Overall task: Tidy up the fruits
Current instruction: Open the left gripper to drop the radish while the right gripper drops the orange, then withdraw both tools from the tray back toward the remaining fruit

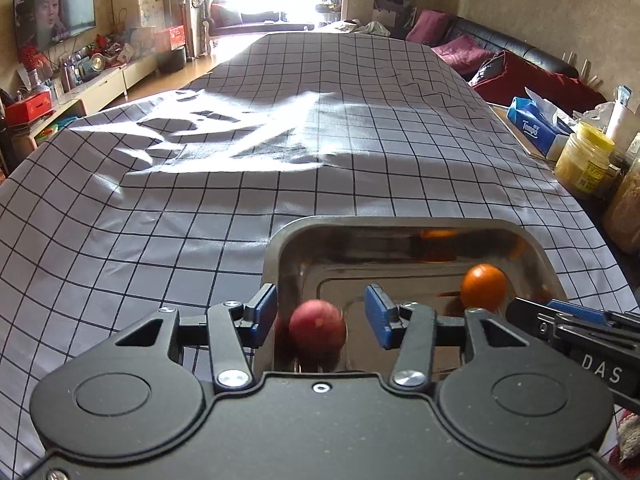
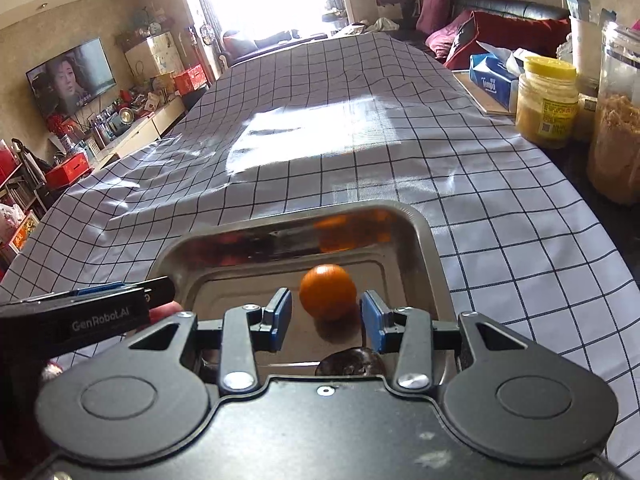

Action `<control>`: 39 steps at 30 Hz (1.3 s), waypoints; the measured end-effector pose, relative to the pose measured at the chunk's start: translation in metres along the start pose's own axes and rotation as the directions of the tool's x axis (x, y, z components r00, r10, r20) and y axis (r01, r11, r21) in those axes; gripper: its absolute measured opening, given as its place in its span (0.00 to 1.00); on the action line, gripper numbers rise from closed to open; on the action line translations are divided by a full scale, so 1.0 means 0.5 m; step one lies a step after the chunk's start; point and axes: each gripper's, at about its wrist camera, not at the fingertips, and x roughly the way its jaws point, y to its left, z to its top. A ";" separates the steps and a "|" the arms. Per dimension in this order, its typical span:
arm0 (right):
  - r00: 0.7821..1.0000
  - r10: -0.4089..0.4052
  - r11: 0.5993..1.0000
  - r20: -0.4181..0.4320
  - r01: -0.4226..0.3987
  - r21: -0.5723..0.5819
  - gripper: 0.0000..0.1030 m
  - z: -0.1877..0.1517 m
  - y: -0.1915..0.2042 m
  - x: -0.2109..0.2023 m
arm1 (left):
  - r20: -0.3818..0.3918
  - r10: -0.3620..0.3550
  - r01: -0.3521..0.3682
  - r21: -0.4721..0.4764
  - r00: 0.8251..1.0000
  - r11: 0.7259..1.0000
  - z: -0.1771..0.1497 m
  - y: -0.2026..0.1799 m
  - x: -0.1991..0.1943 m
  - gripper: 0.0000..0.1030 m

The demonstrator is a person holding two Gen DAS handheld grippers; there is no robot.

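A television (image 1: 54, 10) glows at upper left. A checked tablecloth (image 1: 280, 128) fills the centre. At lower centre, a steel tray (image 1: 400, 226) holds a red apple (image 1: 317, 327) between the left gripper's (image 1: 322, 314) parted jaws, and an orange (image 2: 328, 295) between the right gripper's (image 2: 326, 318) jaws, untouched. Jars (image 2: 547, 102) stand at right.

The red fruit (image 1: 317, 330) is motion-blurred, and its lower part sinks behind the left claw's (image 1: 322, 315) housing. In the right wrist view, a dark round thing (image 2: 351, 361) in the tray (image 2: 434, 256) is half hidden by the right claw's (image 2: 326, 317) body, its kind unclear. The large jar (image 2: 616, 120) is cut off by the picture's edge.
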 end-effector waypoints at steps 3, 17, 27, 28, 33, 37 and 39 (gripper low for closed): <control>1.000 0.003 1.000 -0.009 -0.004 -0.005 0.41 -0.001 0.002 0.006 | -0.003 -0.004 0.005 0.003 1.000 1.000 0.000 -0.001 0.001 0.54; 0.999 0.007 1.000 -0.032 -0.007 -0.007 0.41 0.001 0.000 0.017 | -0.028 -0.004 0.004 0.007 1.000 1.000 -0.005 -0.003 0.010 0.54; 0.999 0.011 1.000 -0.037 -0.012 -0.008 0.41 -0.002 0.000 0.019 | -0.034 0.000 0.000 0.009 0.999 1.000 -0.006 -0.004 0.013 0.54; 0.999 0.012 1.000 -0.037 -0.012 -0.008 0.41 -0.002 0.000 0.020 | -0.035 0.000 0.001 0.009 0.999 1.000 -0.006 -0.004 0.013 0.54; 0.999 0.013 1.000 -0.038 -0.014 -0.009 0.41 -0.003 0.000 0.020 | -0.035 0.001 -0.001 0.012 0.999 1.000 -0.006 -0.005 0.013 0.54; 0.999 0.014 1.000 -0.039 -0.015 -0.012 0.41 -0.004 0.001 0.021 | -0.037 -0.005 0.005 0.012 0.999 1.000 -0.007 -0.005 0.014 0.54; 0.999 0.015 1.000 -0.042 -0.015 -0.009 0.41 -0.003 0.000 0.021 | -0.041 -0.004 0.004 0.013 0.999 1.000 -0.007 -0.006 0.015 0.54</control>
